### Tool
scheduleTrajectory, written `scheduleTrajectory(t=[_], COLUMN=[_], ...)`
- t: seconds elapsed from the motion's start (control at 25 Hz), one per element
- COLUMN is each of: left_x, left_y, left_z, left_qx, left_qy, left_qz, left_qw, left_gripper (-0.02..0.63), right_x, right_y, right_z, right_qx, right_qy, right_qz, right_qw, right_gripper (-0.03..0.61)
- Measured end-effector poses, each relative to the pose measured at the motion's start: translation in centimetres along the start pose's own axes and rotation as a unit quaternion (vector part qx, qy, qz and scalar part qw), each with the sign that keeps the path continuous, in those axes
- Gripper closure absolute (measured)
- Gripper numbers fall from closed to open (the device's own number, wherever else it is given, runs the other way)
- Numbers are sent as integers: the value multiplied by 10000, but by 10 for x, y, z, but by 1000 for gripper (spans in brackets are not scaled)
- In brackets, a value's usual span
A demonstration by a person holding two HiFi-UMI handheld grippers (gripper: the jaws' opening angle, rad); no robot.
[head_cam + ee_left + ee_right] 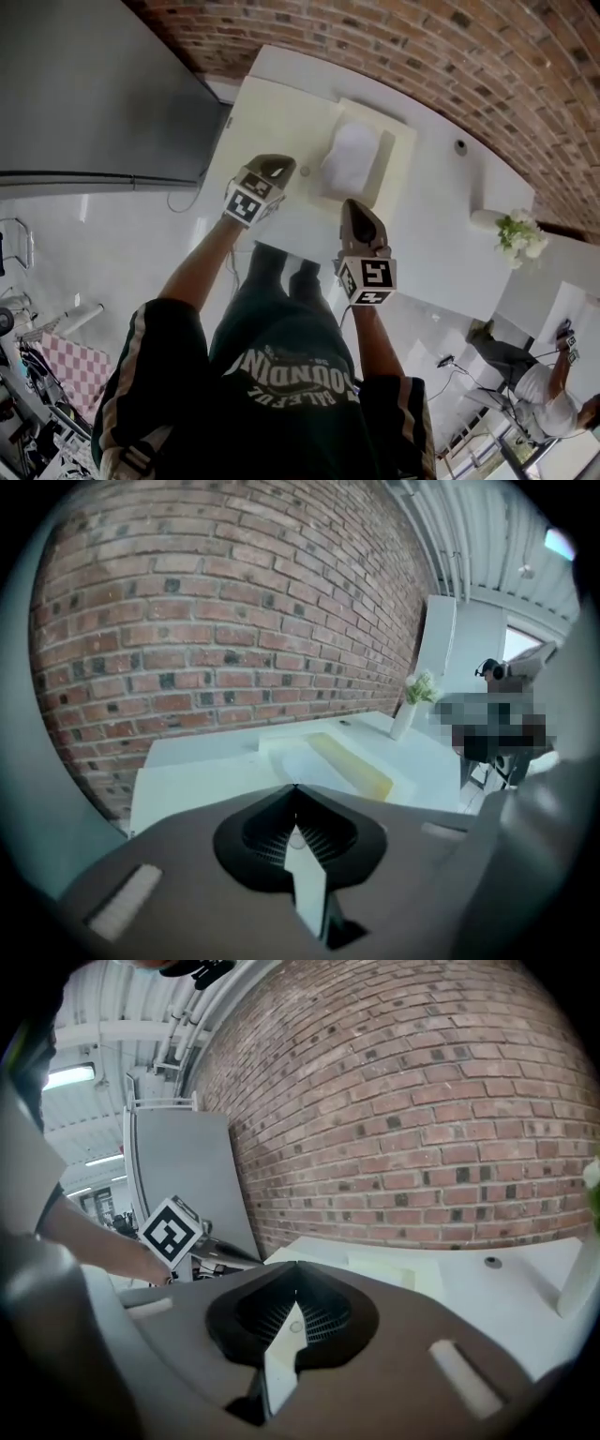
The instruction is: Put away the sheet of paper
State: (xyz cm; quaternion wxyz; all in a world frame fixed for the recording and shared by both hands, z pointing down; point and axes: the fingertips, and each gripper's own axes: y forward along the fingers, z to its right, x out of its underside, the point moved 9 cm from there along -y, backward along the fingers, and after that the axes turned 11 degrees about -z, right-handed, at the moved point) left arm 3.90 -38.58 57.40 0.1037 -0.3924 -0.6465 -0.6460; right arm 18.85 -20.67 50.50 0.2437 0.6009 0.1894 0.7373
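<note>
1. Since the sheet of paper (349,157) lies inside the shallow cream tray (397,148) at the far side of the worktop (441,216), we judge the putting-away to be nearly or fully done. The step in hand looks like a clean retreat plus a check.
2. We look at the sheet first. It seems to sit within the tray's walls, though we cannot tell from here whether every corner is down.
3. If an edge rides up on the rim, we would press it down gently with one closed tip rather than pinch and drag it.
4. The left tool (287,166) hovers near the tray's left side, apart from it. Its jaws meet tip to tip with nothing between them.
5. The right tool (351,204) hangs nearer to us, short of the tray, likewise closed and empty.
6. We would keep both tools above the rim as they draw away, so that no tip catches the tray or lifts the paper.
7. The vase of flowers (514,234) stands well apart at the right and needs no care.
</note>
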Motion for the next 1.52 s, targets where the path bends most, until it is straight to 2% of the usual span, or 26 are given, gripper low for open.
scheduleTrajectory(t=[0.12, 0.24, 0.36, 0.68, 1.08, 1.32, 1.52], left_x=[-10, -20, -29, -54, -59, -63, -52], left_y=[-33, -59, -73, -93, -91, -94, -96], left_z=[4, 4, 3, -4, -17, -20, -22], left_qx=[-291, -459, -505, -534, -318, -209, -109], left_qy=[70, 47, 14, 67, 247, 294, 283], left_qz=[348, 620, 793, 1211, 1329, 1322, 1271], left_qw=[9989, 9970, 9956, 9912, 9903, 9906, 9914], left_gripper=[601, 601, 601, 601, 601, 602, 601], right_x=[-16, -36, -54, -87, -101, -101, -92], right_y=[-2, -4, -5, 4, 13, 14, 17], right_z=[-6, -12, -21, -28, -33, -37, -47], right_qx=[28, -25, -40, 105, 321, 408, 457], right_qy=[-114, -318, -599, -717, -694, -699, -618], right_qz=[112, 466, 825, 984, 1060, 1013, 927], right_qw=[9999, 9984, 9948, 9925, 9914, 9916, 9927], right_gripper=[578, 578, 579, 580, 580, 580, 580])
